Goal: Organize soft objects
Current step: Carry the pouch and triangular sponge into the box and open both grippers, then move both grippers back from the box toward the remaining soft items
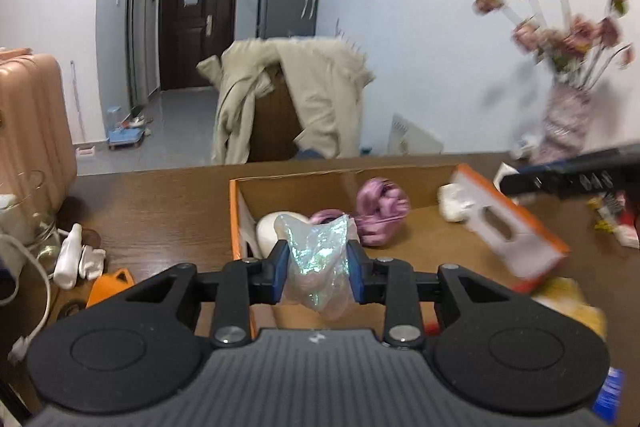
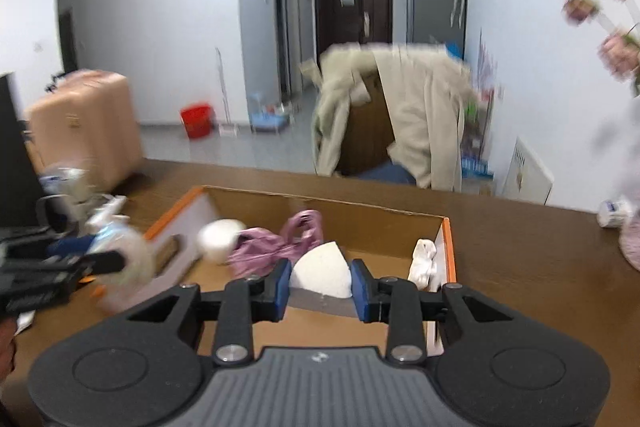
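Note:
My left gripper (image 1: 318, 265) is shut on a crinkled iridescent plastic bag (image 1: 318, 255), held over the near edge of an open cardboard box (image 1: 424, 247) on the brown table. Inside that box lie a pink-purple cloth bundle (image 1: 380, 211), a white rounded foam piece (image 1: 268, 231) and a white soft lump (image 1: 452, 205). My right gripper (image 2: 322, 285) is shut on a white and grey foam wedge (image 2: 322, 273) above the same box (image 2: 360, 219). In the right wrist view the purple cloth (image 2: 272, 245), the white rounded piece (image 2: 220, 239) and a white crumpled cloth (image 2: 424, 263) rest inside.
The box's orange-edged flap (image 1: 512, 227) hangs out to the right. White gloves (image 1: 76, 259) and an orange item (image 1: 110, 285) lie left of the box. A vase of flowers (image 1: 564, 123) stands at the back right. Beyond the table, a chair draped with a beige coat (image 1: 296, 99) and a pink suitcase (image 1: 28, 123).

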Tool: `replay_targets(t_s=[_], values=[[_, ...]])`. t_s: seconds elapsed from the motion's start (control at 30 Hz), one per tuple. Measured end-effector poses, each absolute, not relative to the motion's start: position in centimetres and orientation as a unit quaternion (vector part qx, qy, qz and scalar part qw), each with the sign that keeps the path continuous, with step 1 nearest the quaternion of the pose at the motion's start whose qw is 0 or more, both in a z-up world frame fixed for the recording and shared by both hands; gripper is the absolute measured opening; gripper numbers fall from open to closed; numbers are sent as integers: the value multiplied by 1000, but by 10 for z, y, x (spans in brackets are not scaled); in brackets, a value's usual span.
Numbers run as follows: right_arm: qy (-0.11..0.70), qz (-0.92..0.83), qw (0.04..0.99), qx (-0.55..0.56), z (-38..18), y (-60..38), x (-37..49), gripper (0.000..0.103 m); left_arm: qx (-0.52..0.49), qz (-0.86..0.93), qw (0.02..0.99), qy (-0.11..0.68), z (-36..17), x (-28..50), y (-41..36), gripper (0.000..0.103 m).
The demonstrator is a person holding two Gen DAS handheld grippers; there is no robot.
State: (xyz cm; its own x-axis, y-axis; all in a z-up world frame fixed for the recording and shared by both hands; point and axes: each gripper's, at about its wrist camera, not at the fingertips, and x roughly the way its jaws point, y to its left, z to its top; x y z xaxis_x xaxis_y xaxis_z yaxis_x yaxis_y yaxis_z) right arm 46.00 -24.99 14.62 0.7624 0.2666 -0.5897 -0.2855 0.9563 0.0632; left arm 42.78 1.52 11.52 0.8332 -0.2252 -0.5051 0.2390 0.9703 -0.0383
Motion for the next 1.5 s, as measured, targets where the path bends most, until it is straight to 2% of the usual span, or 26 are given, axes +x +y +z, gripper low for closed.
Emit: replay_targets(t_s=[0.1,0.27,0.33,0.37,0.4,0.57,0.7,0.87,1.03,1.17,1.23,1.3,1.43,1.5], values=[[356,131,925,-26,125,-243,526,31,17,-105,953,284,102,463,16,35],[398,114,910,-14,85,-231,591,40,1,-99,952,289,92,484,21,52],[401,111,909,5,78,-231,602,42,-4,-100,953,286,92,483,24,54],[397,112,911,14,76,-232,604,49,-4,-100,953,285,94,482,24,55],[395,112,912,21,76,-233,605,51,-3,-102,953,284,95,480,25,59],[372,114,921,25,98,-240,585,51,-5,-94,958,269,115,463,30,60],[339,121,933,25,139,-250,536,54,-1,-96,966,241,143,427,35,67],[293,133,947,11,190,-262,450,63,0,-102,974,204,181,366,42,76],[247,151,957,1,220,-269,350,72,2,-112,976,185,195,296,49,83],[217,169,961,-7,221,-271,270,77,2,-124,978,169,193,231,53,87],[200,174,964,-8,216,-270,231,82,1,-129,979,159,189,202,54,93],[187,174,967,-14,208,-268,195,83,5,-143,979,146,182,171,55,98],[164,164,973,-22,178,-264,133,92,-12,-149,980,133,158,116,57,100],[161,161,974,-25,157,-263,111,93,-31,-159,976,143,141,98,59,100]])
